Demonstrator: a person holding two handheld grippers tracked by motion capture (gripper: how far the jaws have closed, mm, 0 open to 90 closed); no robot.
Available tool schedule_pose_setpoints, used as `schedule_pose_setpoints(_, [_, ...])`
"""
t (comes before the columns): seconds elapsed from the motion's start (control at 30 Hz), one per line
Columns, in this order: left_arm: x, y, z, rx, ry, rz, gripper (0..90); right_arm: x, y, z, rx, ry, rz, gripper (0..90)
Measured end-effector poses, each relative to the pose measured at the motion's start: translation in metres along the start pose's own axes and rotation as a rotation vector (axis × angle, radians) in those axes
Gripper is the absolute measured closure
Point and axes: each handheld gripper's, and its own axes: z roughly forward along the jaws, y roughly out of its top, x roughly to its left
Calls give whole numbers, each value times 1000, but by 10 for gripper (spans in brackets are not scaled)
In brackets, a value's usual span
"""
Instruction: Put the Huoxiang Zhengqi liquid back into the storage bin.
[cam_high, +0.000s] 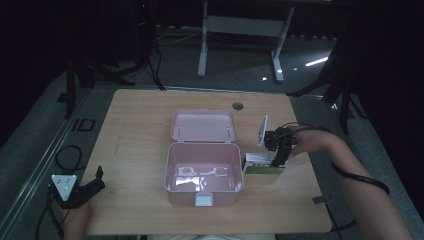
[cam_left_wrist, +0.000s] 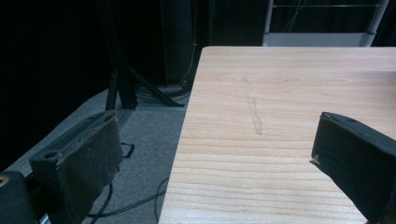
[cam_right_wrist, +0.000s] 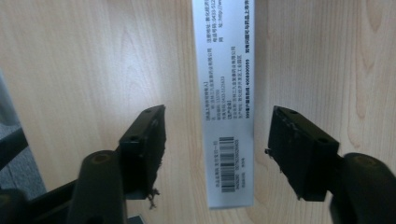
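While open, pink box (cam_high: 204, 172) empty.

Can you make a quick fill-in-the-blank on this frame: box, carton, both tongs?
1. The lid of the pink box is ____.
2. The small carton lies on the table to the ____ of the pink box in the high view.
3. The right tongs straddle the carton with their jaws ____.
4. The left tongs hover near the table's ____ edge in the high view, jaws apart and holding nothing.

Missing words: open; right; open; left
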Motion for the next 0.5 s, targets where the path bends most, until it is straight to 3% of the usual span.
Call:
schedule_pose_setpoints(0.23, [0,0,0,-1,-2,1,21,-4,3,17,46,10,-15,440])
schedule_pose_setpoints(0.5, [0,0,0,0,-1,2,21,-4,6,28,36,3,-44,502])
